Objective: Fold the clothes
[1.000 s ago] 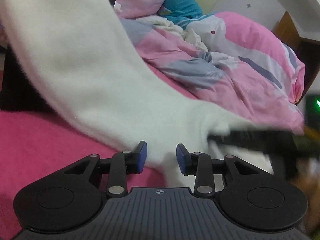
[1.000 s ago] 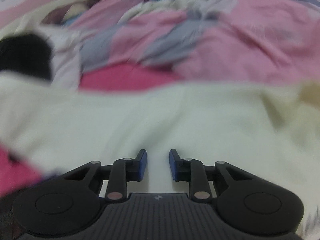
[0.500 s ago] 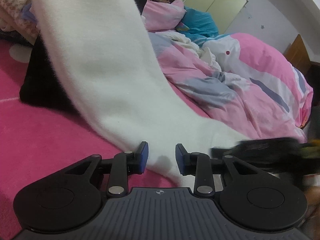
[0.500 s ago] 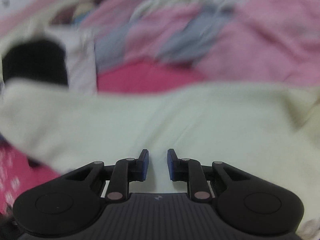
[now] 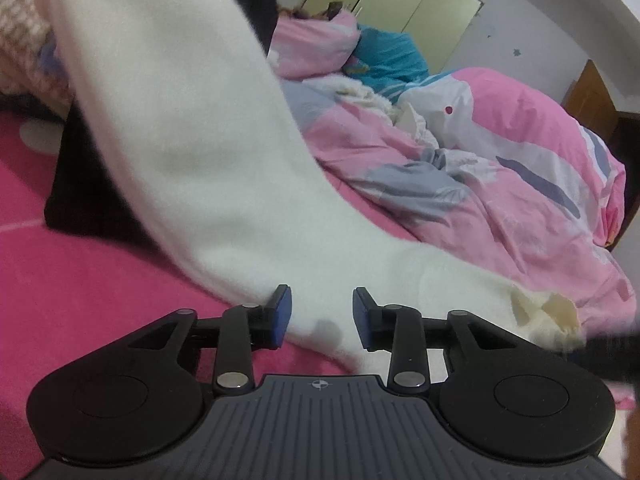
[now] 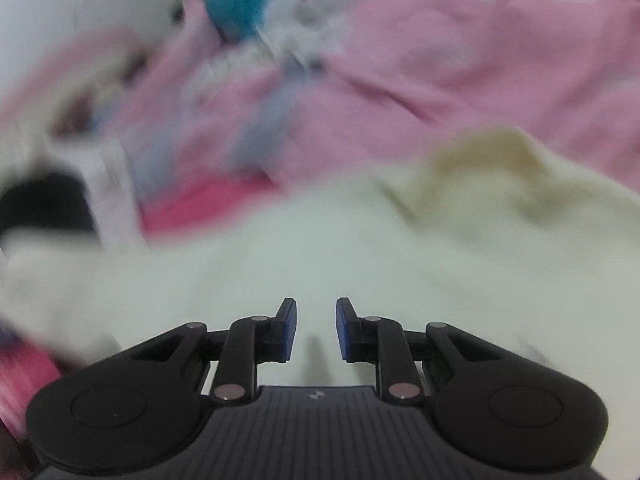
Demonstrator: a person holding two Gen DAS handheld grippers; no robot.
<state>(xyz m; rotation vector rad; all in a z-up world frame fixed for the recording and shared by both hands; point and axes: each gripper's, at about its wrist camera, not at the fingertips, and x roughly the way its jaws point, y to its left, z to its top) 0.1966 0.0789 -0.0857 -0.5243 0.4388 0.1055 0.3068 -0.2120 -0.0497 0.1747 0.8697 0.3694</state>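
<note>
The white garment point(image 5: 192, 152) now drapes higher, its cream lining exposed.

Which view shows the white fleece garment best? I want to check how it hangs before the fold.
The left wrist view: it is sharp, and the white fleece garment runs as a long band from upper left down across the pink bedsheet. The right wrist view shows it only as a motion-blurred pale mass.
</note>
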